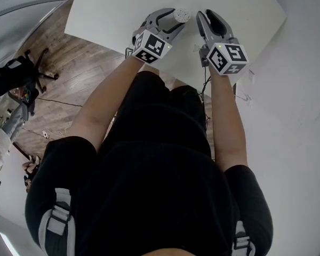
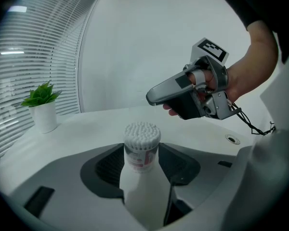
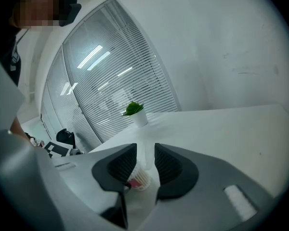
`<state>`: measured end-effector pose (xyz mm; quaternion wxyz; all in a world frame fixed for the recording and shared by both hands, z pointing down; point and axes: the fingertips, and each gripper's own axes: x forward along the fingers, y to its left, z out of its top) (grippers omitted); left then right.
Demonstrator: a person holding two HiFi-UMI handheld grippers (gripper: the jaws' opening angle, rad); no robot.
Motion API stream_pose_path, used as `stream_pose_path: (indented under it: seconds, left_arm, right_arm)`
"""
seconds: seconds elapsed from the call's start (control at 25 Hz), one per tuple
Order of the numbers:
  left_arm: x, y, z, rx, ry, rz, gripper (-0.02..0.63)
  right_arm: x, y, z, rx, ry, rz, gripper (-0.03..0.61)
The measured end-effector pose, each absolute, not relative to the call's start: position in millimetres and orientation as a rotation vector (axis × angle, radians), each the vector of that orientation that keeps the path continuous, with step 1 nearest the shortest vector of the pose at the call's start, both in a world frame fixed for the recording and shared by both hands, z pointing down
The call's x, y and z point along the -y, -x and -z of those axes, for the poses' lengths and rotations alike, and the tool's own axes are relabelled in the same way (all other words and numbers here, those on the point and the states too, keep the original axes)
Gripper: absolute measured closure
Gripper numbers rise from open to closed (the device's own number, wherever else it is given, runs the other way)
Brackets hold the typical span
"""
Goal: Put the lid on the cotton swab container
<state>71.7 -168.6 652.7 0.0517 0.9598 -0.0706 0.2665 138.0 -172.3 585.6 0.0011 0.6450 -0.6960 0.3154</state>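
White table [image 2: 86, 129] and window blinds fill the background. The left gripper [image 1: 173, 19] has its pads closed against the sides of the upright cotton swab container [image 2: 142, 148], whose swab tips are uncovered. The right gripper [image 2: 153, 96] hovers nearby, jaws narrowly apart on what looks like a clear lid [image 3: 145, 150]. The container sits just below and ahead of those fingers.
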Motion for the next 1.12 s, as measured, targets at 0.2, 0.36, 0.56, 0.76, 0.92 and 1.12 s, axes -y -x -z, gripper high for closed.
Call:
stream_pose_path:
  seconds: [0.2,0.36,0.56,0.76,0.92,1.12]
  left_arm:
    - [168,-71,-653,0.212,-2.92,-0.812,0.39]
    - [168,-71,-652,0.215,-2.929,-0.819,0.39]
    - [167,-69,-652,0.22,-2.927,-0.826,0.391]
    - [168,-68,-652,0.218,-2.927,-0.814,0.393]
    - [168,-70,-653,0.221,-2.922,-0.818,0.393]
    - [168,-71,-653,0.223,-2.925,-0.816,0.394]
  right_arm:
    - [172,-137,-584,2.185,-2.028,-0.988,0.466]
    - [172,-135,-579,2.197,-2.027,-0.97,0.497]
    - [170,-130,-575,2.216,-2.005,-0.957,0.509]
    - [171,-122,-571,2.255,-1.961,-0.929,0.506]
    - [170,-114,-568,2.292,-1.914,-0.901,0.499]
    - [168,-105,-569,2.327,-1.839,-0.889,0.482]
